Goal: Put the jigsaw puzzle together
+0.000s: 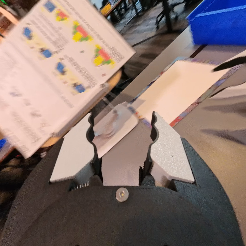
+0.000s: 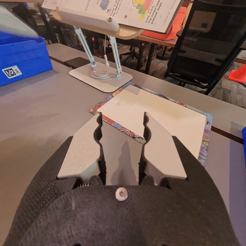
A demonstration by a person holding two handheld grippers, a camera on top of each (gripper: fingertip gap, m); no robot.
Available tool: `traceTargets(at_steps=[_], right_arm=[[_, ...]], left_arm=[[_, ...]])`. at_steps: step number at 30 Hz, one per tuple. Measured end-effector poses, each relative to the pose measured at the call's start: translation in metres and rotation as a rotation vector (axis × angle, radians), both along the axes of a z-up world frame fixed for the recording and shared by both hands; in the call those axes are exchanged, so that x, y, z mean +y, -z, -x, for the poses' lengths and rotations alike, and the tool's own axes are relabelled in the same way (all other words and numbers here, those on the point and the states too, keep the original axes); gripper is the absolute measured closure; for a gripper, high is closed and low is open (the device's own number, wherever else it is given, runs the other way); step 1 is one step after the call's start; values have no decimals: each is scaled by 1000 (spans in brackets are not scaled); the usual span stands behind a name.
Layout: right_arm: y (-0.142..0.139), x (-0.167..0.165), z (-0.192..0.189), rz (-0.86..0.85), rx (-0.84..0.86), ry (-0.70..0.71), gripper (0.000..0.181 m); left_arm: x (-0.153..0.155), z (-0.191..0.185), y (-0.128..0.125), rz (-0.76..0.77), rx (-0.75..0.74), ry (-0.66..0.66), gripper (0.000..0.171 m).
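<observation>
A puzzle frame tray lies flat on the grey table: a colourful patterned border around a bare white inside. No loose pieces show in either view. My right gripper is open and empty, held above the tray's near left edge. The left wrist view is blurred; the tray lies ahead to the right. My left gripper is open and empty above the table, near the tray's near corner. The dark tip of another gripper shows at the right edge.
A metal stand behind the tray holds up a printed instruction sheet, also in the left wrist view. A blue bin stands at the left, also in the left wrist view. Another blue edge at far right. Black chair beyond.
</observation>
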State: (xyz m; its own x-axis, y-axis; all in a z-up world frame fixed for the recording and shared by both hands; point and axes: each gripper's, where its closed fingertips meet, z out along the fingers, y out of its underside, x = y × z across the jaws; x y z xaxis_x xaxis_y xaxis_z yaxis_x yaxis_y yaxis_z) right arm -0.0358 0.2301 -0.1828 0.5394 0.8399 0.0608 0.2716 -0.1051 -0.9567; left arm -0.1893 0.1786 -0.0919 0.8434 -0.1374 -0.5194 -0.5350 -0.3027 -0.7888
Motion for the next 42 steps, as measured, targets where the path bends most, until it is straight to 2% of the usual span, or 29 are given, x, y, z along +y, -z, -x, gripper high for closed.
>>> traceTargets(at_steps=[3,6,8,10,13,15,19,21,22,24,26,29,33,42], right_arm=[[6,-2,4,10,-14,-23,124],[14,-5,9,27,-28,-49,127],[19,-7,12,42,-36,-63,127],[25,-8,15,53,-49,-73,128],[34,-10,19,79,-61,-90,129],[38,-12,21,86,-69,-104,130],[44,-15,24,100,-84,-119,131],[45,-16,26,106,-85,-129,132],[46,-17,26,112,-87,-133,133],[48,-16,26,122,-88,-136,135],[50,-14,26,130,-89,-136,137],[53,-11,24,153,-85,-133,140],[52,-8,21,166,-72,-128,143],[44,-12,22,166,-55,-137,148]], left_arm=[[-41,92,-34,4,70,-122,86],[-90,215,-50,34,28,-316,85],[-126,288,-35,119,-43,-424,86],[-155,340,-12,197,-126,-488,85],[-182,379,33,312,-295,-529,79],[-193,395,60,375,-337,-555,78],[-206,406,106,489,-397,-572,90],[-209,404,123,532,-447,-543,114],[-209,403,123,539,-466,-533,132],[-208,403,121,527,-477,-525,141],[-209,409,121,538,-421,-535,163],[-201,395,122,548,-520,-475,168],[-191,370,122,560,-552,-438,170],[-185,318,123,523,-626,-471,171]])
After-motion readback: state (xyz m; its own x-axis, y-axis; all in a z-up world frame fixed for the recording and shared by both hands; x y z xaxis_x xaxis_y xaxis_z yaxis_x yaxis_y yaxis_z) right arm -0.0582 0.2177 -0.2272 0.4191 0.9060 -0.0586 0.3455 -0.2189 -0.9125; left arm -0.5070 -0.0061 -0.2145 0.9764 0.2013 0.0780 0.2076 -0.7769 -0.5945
